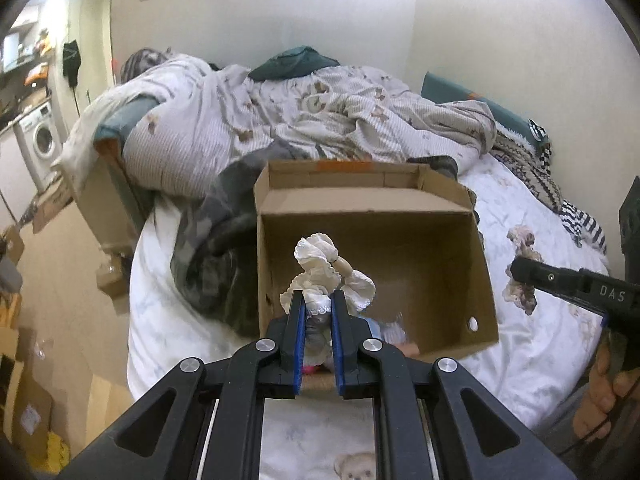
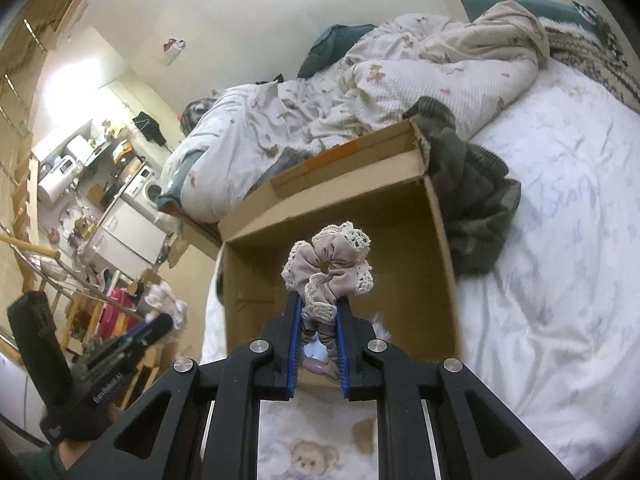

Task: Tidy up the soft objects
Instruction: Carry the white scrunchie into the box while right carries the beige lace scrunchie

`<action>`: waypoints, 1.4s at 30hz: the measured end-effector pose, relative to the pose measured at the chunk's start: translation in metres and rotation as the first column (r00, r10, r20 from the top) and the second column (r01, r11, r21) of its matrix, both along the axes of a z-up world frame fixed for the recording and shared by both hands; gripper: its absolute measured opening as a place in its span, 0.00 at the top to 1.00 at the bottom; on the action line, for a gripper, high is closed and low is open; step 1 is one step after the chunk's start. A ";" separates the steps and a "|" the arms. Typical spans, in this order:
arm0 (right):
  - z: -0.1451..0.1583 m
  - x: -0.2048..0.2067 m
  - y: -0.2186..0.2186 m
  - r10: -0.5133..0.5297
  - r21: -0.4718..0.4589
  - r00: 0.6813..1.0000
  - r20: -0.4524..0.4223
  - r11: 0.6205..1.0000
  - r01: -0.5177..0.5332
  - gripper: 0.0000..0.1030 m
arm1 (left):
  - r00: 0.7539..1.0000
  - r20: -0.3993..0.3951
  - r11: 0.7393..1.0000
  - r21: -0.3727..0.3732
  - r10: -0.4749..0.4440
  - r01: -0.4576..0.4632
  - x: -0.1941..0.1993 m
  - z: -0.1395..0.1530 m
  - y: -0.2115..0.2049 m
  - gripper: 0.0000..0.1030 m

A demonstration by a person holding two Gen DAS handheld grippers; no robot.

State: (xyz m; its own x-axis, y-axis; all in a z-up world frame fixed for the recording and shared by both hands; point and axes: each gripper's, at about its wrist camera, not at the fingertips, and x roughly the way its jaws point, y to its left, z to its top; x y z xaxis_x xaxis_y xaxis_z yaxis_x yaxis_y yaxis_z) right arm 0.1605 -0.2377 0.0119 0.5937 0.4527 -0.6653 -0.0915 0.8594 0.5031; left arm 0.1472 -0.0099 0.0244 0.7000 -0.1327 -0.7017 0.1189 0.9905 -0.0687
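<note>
Left gripper [image 1: 317,300]: blue pads clamped on a white frilly scrunchie [image 1: 332,270], held up just ahead of the tips, above the open cardboard box [image 1: 440,200] on the bed [image 1: 532,344]. Right gripper [image 2: 318,306]: pads clamped on a beige lace-edged scrunchie [image 2: 332,260], likewise over the box. Beyond the box, a rumpled duvet [image 1: 320,120]; beside it, a dark grey garment [image 2: 472,216].

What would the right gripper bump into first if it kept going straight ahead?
Probably the inside of the box. The right gripper, clamped on a scrunchie, points down into it, though depth is hard to judge.
</note>
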 end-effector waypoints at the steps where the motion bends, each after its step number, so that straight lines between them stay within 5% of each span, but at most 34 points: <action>1: -0.004 0.002 -0.002 -0.003 0.004 1.000 -0.004 1.000 0.003 0.83 | 1.000 0.003 1.000 0.005 -0.004 0.004 0.004 -0.002 -0.001 0.90; 7: -0.039 0.010 -0.007 -0.044 0.018 0.994 -0.104 0.999 0.046 0.83 | 1.000 -0.013 0.998 0.061 -0.020 0.021 0.013 -0.039 -0.008 0.90; 9: -0.043 0.013 -0.003 -0.042 -0.024 0.993 -0.112 0.999 0.039 0.83 | 0.999 -0.041 1.000 0.004 -0.013 0.013 0.019 -0.045 -0.007 0.89; 12: -0.051 0.017 -0.002 -0.034 -0.029 0.990 -0.136 0.999 0.030 0.83 | 0.999 -0.035 1.000 0.030 -0.007 0.008 0.023 -0.049 -0.010 0.89; 26: -0.069 0.029 0.013 0.002 -0.058 0.980 -0.197 0.998 -0.014 0.83 | 0.988 -0.153 0.998 -0.064 0.010 -0.019 0.039 -0.071 -0.001 0.89; 42: -0.077 0.035 0.017 -0.005 -0.065 0.974 -0.228 0.998 -0.010 0.83 | 0.986 -0.164 0.998 -0.065 0.016 -0.027 0.040 -0.074 0.001 0.89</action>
